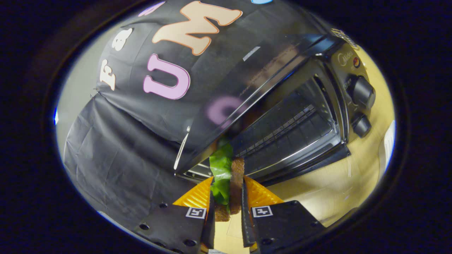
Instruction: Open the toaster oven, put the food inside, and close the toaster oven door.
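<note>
We see the oven (296,116) mouth open just ahead of the gripper (227,192), its rack (282,128) bare and free to enter. The food (226,176), pinched between both fingers, fills the gap between them. The dropped door (300,169) lies below; knobs (363,106) flank the opening.

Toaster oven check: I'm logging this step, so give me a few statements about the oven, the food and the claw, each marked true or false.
1. The toaster oven door is open. True.
2. The claw is open with nothing in it. False: its fingers press on the food from both sides.
3. The food already lies inside the oven. False: it is held just in front of the opening.
4. The food shows a green leaf and a brown slice. True.
5. The oven stands on a wooden table. True.
</note>
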Tool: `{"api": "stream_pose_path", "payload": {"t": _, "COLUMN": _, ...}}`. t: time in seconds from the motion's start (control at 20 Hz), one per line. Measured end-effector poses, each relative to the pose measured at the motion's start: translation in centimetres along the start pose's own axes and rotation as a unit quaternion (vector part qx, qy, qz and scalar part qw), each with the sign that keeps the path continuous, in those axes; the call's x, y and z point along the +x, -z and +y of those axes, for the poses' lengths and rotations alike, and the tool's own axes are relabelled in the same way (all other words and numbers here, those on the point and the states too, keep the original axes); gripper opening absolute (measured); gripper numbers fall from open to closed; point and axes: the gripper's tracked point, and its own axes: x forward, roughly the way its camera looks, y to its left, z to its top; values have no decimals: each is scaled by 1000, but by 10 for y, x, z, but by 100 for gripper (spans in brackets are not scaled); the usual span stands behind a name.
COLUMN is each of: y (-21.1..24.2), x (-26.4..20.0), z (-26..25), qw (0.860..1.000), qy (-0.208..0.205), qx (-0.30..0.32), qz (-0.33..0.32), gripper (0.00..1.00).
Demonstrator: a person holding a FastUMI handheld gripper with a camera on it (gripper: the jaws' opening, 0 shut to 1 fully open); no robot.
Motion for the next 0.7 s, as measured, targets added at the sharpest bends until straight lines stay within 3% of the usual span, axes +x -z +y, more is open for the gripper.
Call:
{"api": "stream_pose_path", "payload": {"t": 0.25, "y": -37, "x": 9, "z": -13, "qw": 999, "qy": 3, "qx": 27, "qz": -46, "gripper": 33}}
{"api": "stream_pose_path", "payload": {"t": 0.7, "y": -57, "x": 44, "z": -40, "qw": 995, "qy": 27, "qx": 26, "qz": -95, "gripper": 33}}
